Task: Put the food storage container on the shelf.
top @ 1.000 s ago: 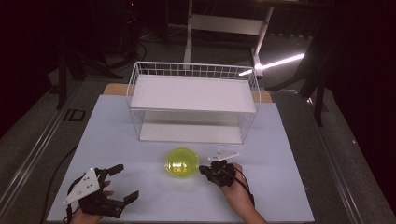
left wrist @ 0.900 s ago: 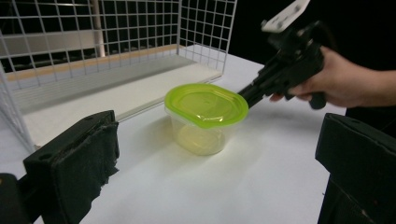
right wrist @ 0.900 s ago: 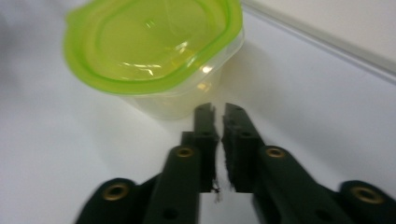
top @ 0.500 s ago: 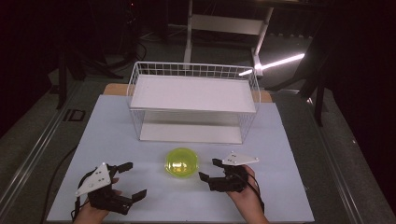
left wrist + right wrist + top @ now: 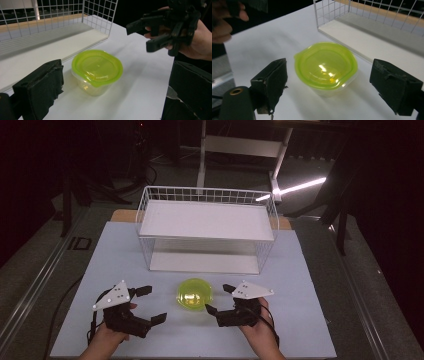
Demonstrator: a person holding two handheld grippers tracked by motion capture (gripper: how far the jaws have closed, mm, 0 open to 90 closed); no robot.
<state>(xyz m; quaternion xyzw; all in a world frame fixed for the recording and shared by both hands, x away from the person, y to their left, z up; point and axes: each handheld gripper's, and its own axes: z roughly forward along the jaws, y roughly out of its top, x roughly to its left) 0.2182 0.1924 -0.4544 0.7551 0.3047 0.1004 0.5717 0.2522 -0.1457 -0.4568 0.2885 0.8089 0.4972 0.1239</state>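
Round clear-plastic tub (image 5: 195,294) w/ glossy green lid (image 5: 325,64)

White table (image 5: 310,320): wire basket (image 5: 207,227), lidded container (image 5: 195,293)

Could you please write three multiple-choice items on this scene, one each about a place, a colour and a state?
1. Where does the container stand?
A. on the table in front of the wire rack
B. on the rack's upper shelf
C. on the floor

2. What colour is its lid?
A. red
B. yellow-green
C. blue

3. How does the right gripper stand?
A. shut on the container
B. shut, empty
C. open, apart from the container

Answers: 1 A, the high view shows it on the white table before the rack. 2 B, both gripper views show it. 3 C, its jaws have just been opening, with nothing between them.
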